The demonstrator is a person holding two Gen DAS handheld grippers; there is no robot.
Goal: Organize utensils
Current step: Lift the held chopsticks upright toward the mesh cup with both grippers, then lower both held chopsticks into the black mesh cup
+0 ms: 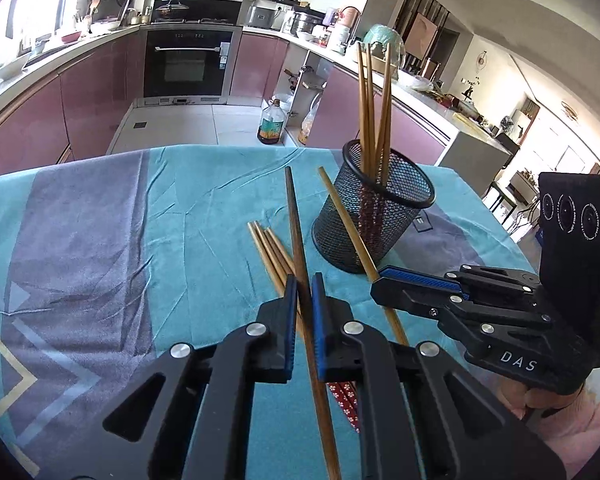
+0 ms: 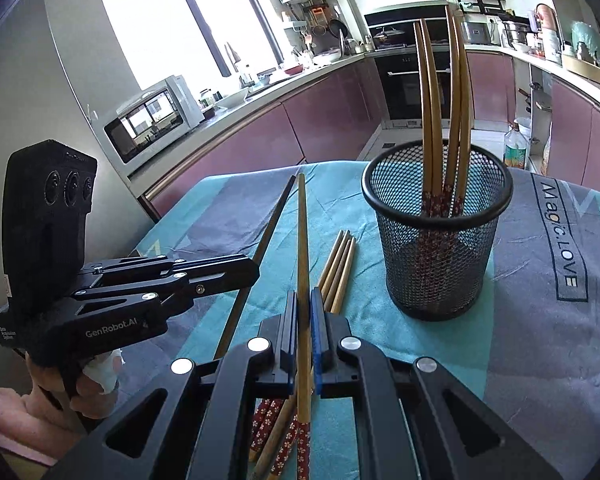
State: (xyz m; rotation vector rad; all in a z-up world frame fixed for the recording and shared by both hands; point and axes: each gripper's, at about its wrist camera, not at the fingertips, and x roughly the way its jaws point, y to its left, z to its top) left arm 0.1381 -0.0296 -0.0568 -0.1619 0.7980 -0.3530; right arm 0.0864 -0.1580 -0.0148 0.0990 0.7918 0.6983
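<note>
Bamboo chopsticks are the task's things here. Four stand upright in the black mesh cup [image 2: 436,232] on the worktop [image 1: 100,232], their red flower-pattern ends down inside the cup, plain tips up. A loose bunch of chopsticks [image 1: 270,256] lies flat on the teal and grey cloth [image 2: 540,360], just beside the cup.

The left gripper [image 1: 304,328] has its jaws pressed on a dark brown chopstick [image 1: 298,232], which is lifted and points away toward the kitchen. The right gripper [image 2: 304,340] pinches a light chopstick [image 2: 301,240] btw its blue pads; the stick points forward, w/ its red patterned end near the camera.

Left wrist view shows the right gripper from the side, near the cup's base, and the light stick crossing in front of the mesh. Right wrist view shows what the other does not: the print "Magic.LOVE" on the cloth, the red patterned ends of the loose sticks under the jaws, a microwave [image 2: 152,120] on the counter, and the left gripper w/ the hand [image 2: 84,384] holding it.
</note>
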